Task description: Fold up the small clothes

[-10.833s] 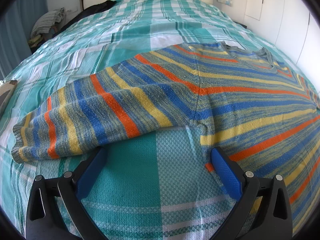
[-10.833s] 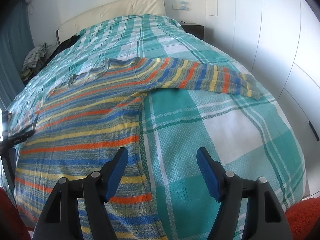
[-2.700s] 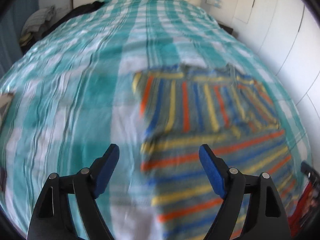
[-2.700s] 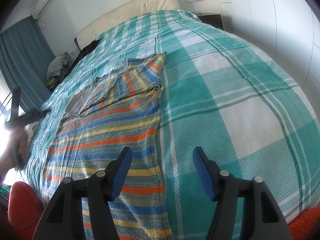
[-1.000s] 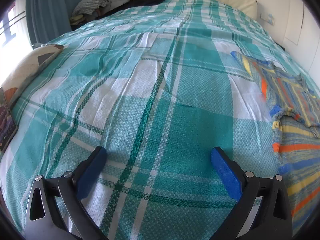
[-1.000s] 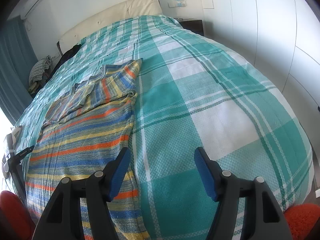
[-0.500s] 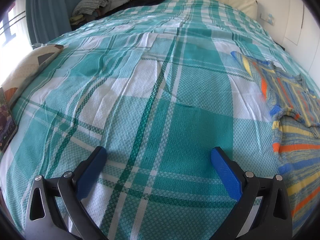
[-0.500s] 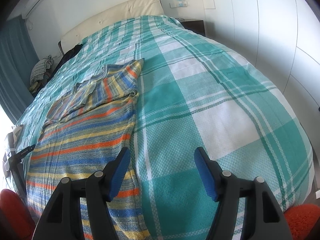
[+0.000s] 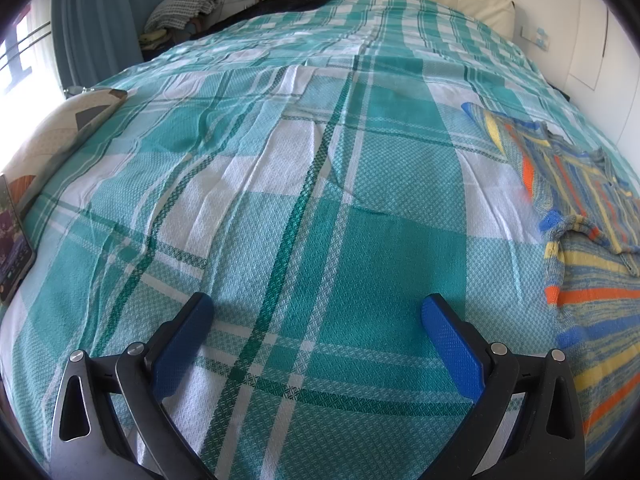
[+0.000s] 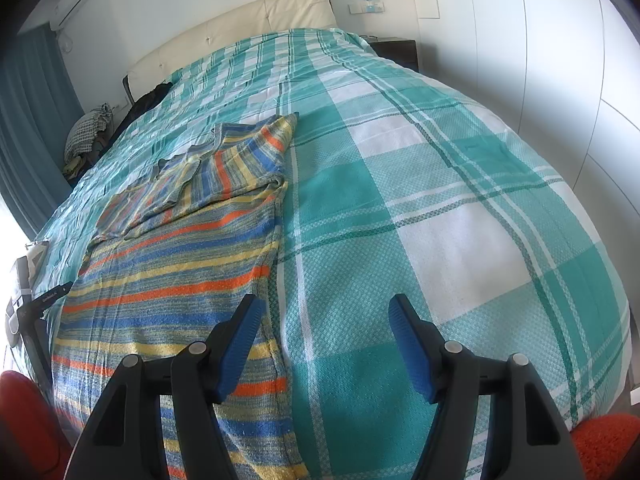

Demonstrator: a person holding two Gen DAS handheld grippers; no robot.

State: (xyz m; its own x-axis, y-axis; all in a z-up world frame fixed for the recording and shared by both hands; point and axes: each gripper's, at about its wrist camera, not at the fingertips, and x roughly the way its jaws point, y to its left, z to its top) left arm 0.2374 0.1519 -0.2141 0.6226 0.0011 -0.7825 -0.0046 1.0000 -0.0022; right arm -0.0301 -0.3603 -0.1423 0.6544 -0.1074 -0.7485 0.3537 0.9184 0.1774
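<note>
A striped knit sweater (image 10: 172,264) in blue, yellow, orange and grey lies flat on the teal plaid bedspread (image 10: 420,208), both sleeves folded in across its chest. My right gripper (image 10: 324,320) hovers open over the sweater's right edge near the hem, nothing between its blue pads. In the left wrist view the sweater (image 9: 580,240) lies at the right edge. My left gripper (image 9: 316,320) stands open over bare bedspread (image 9: 280,200), to the left of the sweater. The left gripper's black tip (image 10: 44,300) shows at the far left of the right wrist view.
A cream headboard (image 10: 248,24) closes the far end of the bed. Dark clothes (image 9: 280,4) and a checked bundle (image 9: 180,8) lie at the far left corner. A patterned cushion (image 9: 52,136) and a tablet (image 9: 10,252) sit at the left bedside. White wardrobe doors (image 10: 560,60) stand right.
Over the last second neither gripper has moved. Earlier the sweater lay spread with its sleeves out; both sleeves now lie folded over the chest.
</note>
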